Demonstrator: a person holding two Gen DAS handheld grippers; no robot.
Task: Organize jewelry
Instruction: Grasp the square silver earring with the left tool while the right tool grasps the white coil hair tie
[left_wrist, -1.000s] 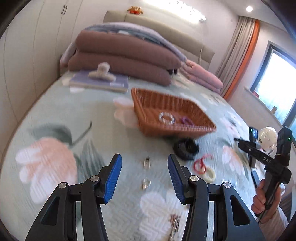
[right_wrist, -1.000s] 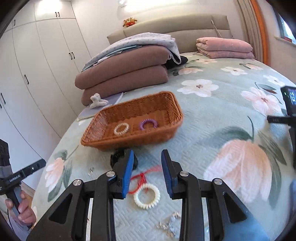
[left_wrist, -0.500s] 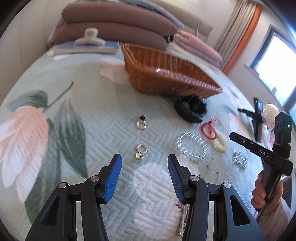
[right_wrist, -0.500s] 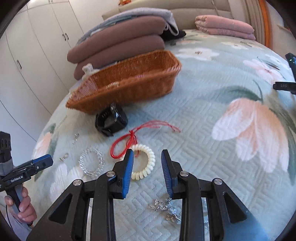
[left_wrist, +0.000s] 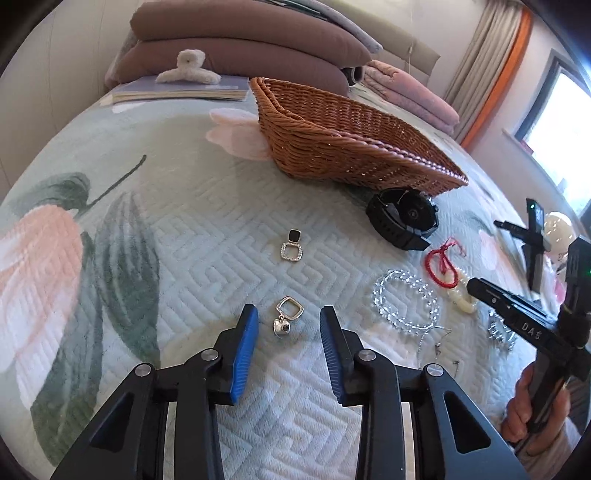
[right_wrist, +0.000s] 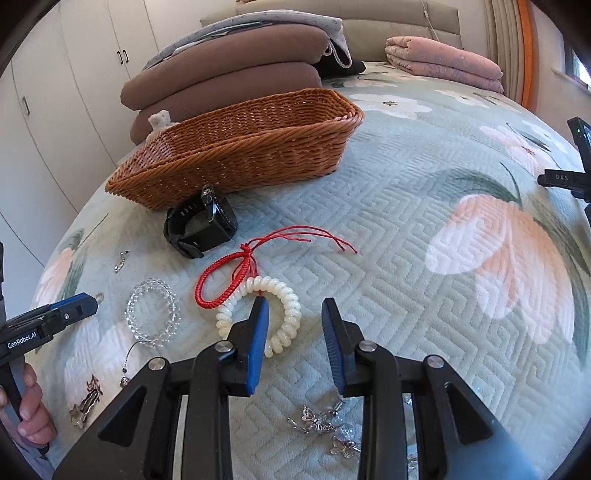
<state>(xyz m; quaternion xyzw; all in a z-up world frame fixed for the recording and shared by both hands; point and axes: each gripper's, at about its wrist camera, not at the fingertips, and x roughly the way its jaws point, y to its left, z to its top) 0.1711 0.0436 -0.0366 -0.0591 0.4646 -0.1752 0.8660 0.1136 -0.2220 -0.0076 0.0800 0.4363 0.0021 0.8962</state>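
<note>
Your left gripper (left_wrist: 289, 323) is spread wide with a silver heart earring (left_wrist: 286, 319) lying between its fingers on the bed (left_wrist: 184, 229). Your right gripper (right_wrist: 294, 314) is wide too, the cream coil bracelet (right_wrist: 284, 302) at its ten o'clock. The wicker basket (right_wrist: 243, 147) sits at twelve o'clock

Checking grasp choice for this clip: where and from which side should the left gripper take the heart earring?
Grip the heart earring across its square hoop, coming from above with the open left gripper. It lies flat on the quilt, and the hoop is its widest, stiffest part; the small heart charm below would likely slip out.
</note>
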